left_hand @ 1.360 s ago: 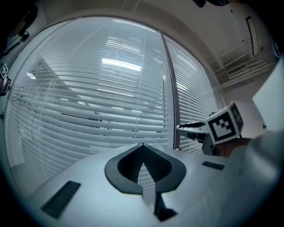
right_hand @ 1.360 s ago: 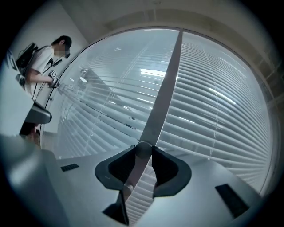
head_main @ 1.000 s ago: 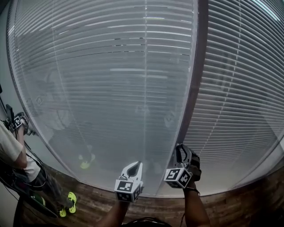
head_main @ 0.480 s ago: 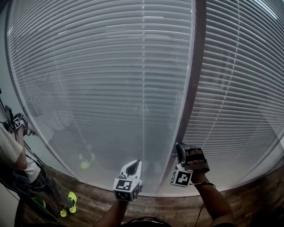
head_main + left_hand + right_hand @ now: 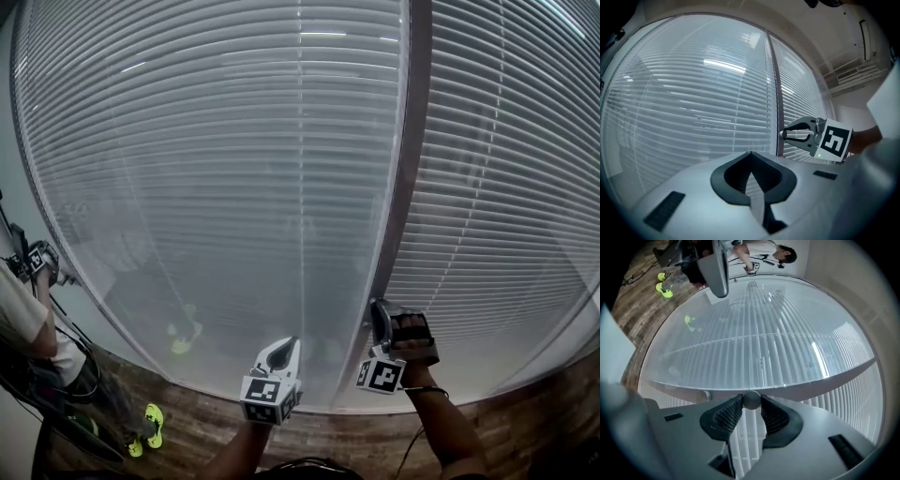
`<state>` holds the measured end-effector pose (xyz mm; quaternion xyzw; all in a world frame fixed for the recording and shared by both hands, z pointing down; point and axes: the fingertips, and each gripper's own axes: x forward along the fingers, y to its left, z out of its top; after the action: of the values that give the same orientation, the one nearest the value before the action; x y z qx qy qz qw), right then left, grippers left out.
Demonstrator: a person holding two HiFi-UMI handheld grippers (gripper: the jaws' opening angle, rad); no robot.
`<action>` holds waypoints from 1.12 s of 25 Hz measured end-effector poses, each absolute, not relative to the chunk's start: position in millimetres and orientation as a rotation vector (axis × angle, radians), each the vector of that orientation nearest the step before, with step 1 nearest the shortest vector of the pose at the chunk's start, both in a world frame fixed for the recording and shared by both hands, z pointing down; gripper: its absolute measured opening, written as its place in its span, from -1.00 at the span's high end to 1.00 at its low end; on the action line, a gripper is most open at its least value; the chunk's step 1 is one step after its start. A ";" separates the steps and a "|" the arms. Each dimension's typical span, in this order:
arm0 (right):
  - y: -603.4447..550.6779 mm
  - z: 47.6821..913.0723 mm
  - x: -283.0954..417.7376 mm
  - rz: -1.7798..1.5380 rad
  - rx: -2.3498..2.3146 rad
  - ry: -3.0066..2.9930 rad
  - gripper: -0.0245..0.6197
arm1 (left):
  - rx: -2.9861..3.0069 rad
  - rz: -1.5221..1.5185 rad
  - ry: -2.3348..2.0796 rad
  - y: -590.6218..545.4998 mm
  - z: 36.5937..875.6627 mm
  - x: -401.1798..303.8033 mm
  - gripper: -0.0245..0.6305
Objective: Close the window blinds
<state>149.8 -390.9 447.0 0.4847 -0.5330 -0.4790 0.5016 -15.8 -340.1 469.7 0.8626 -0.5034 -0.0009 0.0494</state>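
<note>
- The white window blinds with thin flat slats (image 5: 216, 169) hang behind a pane of glass and fill most of the head view.
- A second set of white slats (image 5: 506, 187) hangs in the next window, to the right.
- A dark upright frame post (image 5: 405, 187) stands between the two windows.
- The right tool (image 5: 377, 314) points at the low part of that post. Its two jaws squeeze a small round grey knob (image 5: 751, 399) from both sides.
- The left tool (image 5: 293, 343) is just beside the right one, close to the glass. Its jaw tips are pressed together and there is nothing between them.
- A brown wooden floor (image 5: 328, 436) runs along the bottom.
- A person in a white top (image 5: 23, 319) stands at the far left.
</note>
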 end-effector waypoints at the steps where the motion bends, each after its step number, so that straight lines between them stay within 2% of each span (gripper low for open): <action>1: -389.5 447.3 148.0 -1.139 1.207 -1.329 0.54 | 2.626 -0.004 -1.538 -339.9 470.0 -17.2 0.93; 10: -353.8 421.6 136.6 -0.647 1.720 -2.030 0.54 | 2.638 -0.042 -1.540 -332.0 456.3 -19.6 0.93; 14: -339.2 420.6 134.9 -0.634 1.787 -2.104 0.54 | 2.648 -0.025 -1.570 -329.5 449.6 -12.5 0.93; 20: -324.1 451.6 148.9 -0.413 1.873 -2.270 0.55 | 2.633 -0.001 -1.576 -315.0 460.5 -5.0 0.93; 24: -310.8 477.1 162.4 -0.310 1.910 -2.283 0.80 | 2.627 0.016 -1.582 -301.5 472.8 0.1 0.93; 28: -303.9 475.0 171.4 -0.298 1.939 -2.268 0.84 | 2.590 0.073 -1.605 -293.3 485.5 -4.8 0.93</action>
<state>171.4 -303.9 475.0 0.6451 -0.7543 -0.0991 0.0713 -4.8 -293.3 485.5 0.8489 -0.5260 0.0238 0.0467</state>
